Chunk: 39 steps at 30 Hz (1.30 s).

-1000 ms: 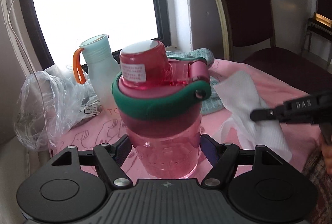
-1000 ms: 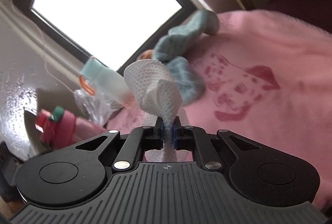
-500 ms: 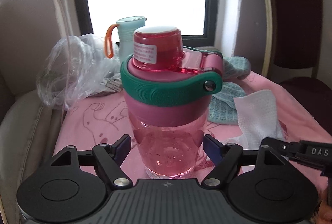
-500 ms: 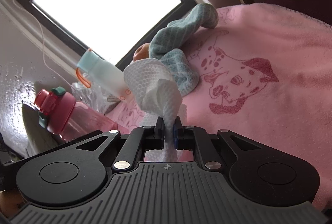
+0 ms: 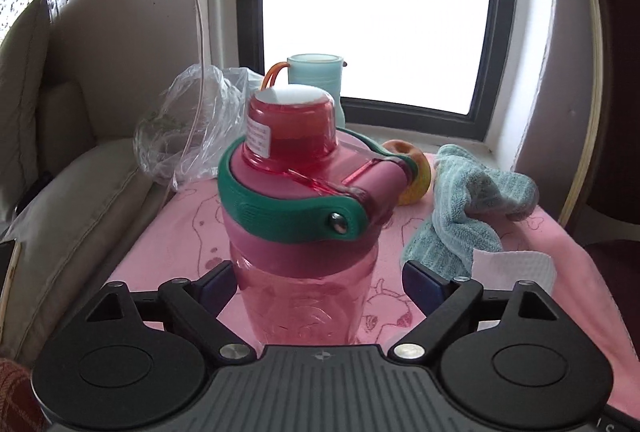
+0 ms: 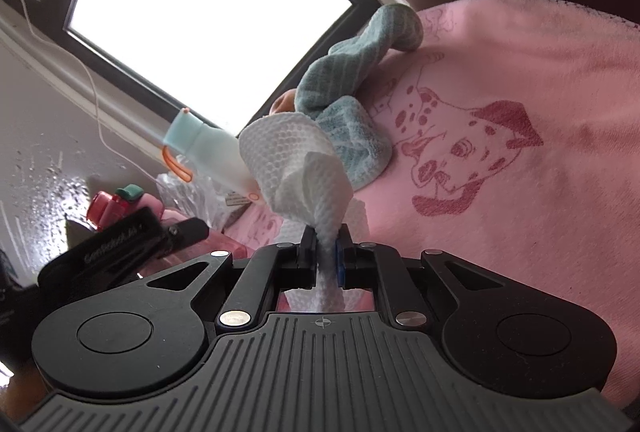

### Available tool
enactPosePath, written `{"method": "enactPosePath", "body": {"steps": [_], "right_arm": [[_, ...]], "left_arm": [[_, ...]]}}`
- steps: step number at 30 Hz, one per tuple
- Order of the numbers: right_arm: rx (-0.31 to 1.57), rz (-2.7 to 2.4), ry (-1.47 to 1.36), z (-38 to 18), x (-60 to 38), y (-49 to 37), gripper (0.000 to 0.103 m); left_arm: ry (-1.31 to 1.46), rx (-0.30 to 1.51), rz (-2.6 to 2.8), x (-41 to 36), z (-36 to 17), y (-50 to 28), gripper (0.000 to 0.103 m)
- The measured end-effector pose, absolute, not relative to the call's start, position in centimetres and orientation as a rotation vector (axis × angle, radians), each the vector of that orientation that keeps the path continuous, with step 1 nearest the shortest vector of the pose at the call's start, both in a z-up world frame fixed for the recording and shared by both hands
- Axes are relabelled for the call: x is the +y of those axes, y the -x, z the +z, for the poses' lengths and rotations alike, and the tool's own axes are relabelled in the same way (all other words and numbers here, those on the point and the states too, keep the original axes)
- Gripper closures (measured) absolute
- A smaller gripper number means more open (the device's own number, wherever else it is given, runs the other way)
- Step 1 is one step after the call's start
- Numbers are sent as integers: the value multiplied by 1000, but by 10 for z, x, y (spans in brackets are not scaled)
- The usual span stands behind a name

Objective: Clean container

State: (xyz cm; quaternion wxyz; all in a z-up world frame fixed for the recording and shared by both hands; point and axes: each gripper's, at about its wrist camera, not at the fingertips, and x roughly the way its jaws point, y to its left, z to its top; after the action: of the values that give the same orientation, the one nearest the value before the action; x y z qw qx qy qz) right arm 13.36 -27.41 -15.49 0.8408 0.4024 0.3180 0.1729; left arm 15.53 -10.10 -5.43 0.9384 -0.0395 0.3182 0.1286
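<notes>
The pink bottle is seen standing upright on the pink cloth, its long axis vertical, framed squarely between the fingers of the left tongs. Those tongs are spread wide: a gap shows between the right pad and the bottle's wall, and the left pad sits just beside the wall, though contact there cannot be told. The bottle is bracketed, not gripped.

The right tongs are clenched on a wad of white paper towel, which is held bunched and pointing forward. From those tongs the bottle lies off to the left, partly hidden behind the black body of the left tongs, with only its red cap and green strap end peeking out.

So the coming wipe is judged to turn on a sideways swing: the towel must be carried leftward to the bottle's wall or lid. The left tongs are far nearer and would likely need to close for steadying first.

Behind the bottle a pale blue bottle and a plastic bag are seen; to the bottle's right, a teal towel.
</notes>
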Motion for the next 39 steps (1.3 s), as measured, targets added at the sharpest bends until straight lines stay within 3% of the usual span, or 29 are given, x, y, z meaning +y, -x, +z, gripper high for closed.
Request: {"method": "enactPosePath", "body": {"steps": [4,18,28,32,39], "right_arm": [[673,366,-858,-155,-275,-134,90],[687,346,-849,-156,-273,-135,90],[705,315,-782,-153,-267,-135,90],[735,305,-718,-149,-258,-140,90],[704,554,-662,-90,-222,-149,90]], "left_arm": [[82,646,251,-92,-52,-157,33],[-51,687,-268,-29,-50,-145,33],[-455,489,-607,-16,-68,-75,33],[-433,470,-593,-10,-72,-70,33],[-453,436,-580,-10,-78,-62,33]]}}
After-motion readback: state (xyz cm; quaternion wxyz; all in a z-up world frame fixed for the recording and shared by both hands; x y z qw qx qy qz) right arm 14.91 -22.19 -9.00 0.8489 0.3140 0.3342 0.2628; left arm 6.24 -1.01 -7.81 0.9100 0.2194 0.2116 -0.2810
